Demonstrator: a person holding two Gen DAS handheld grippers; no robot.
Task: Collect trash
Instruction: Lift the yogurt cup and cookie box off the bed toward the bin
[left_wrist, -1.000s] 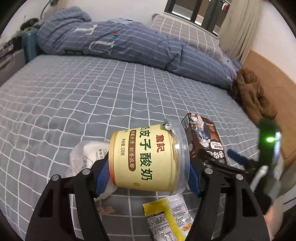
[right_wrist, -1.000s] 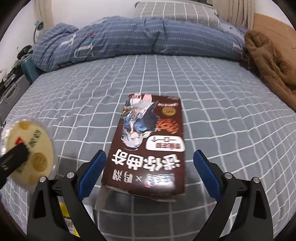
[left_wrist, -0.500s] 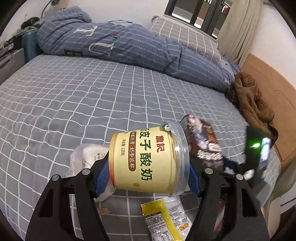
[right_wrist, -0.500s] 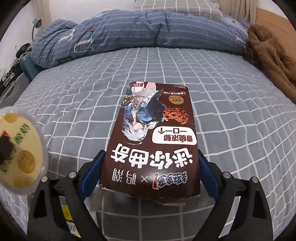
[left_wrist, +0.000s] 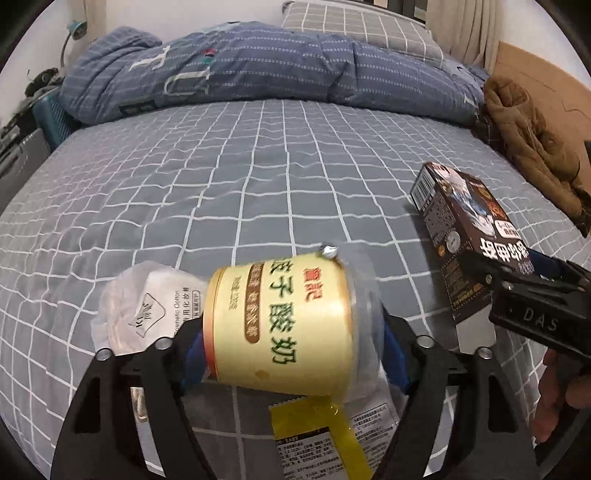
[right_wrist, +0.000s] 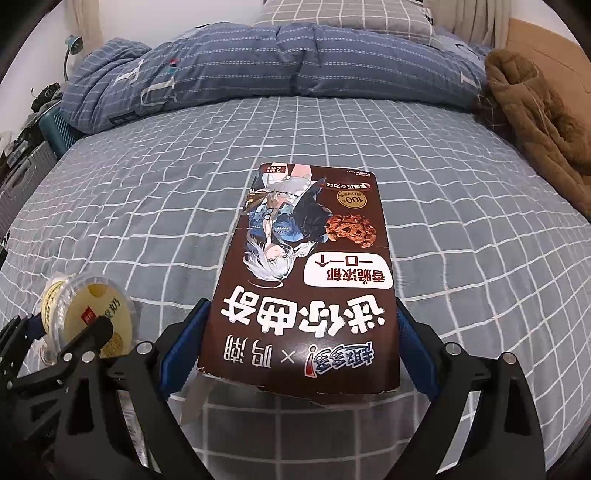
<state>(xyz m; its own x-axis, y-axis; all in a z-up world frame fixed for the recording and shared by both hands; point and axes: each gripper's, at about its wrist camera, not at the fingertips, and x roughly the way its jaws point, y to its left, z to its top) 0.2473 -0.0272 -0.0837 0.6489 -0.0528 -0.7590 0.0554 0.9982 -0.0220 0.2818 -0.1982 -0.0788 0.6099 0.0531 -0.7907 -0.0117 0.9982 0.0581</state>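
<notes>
Clearly the left gripper (left_wrist: 291, 345) is opening around the light, crushable yogurt cup (left_wrist: 284, 325), pads at its ends. Right gripper (right_wrist: 295, 347) pinches the stiff cookie box (right_wrist: 306, 288) by its sides.

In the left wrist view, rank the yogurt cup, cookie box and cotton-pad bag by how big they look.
1. yogurt cup, though nearest the camera, between the opening jaws.
2. cookie box.
3. cotton-pad bag, partly hidden behind the cup, so its place below the box is unsure.

Left tool (left_wrist: 291, 354) opening around tilted yogurt cup (left_wrist: 284, 325) above wrappers (left_wrist: 317, 439).
</notes>
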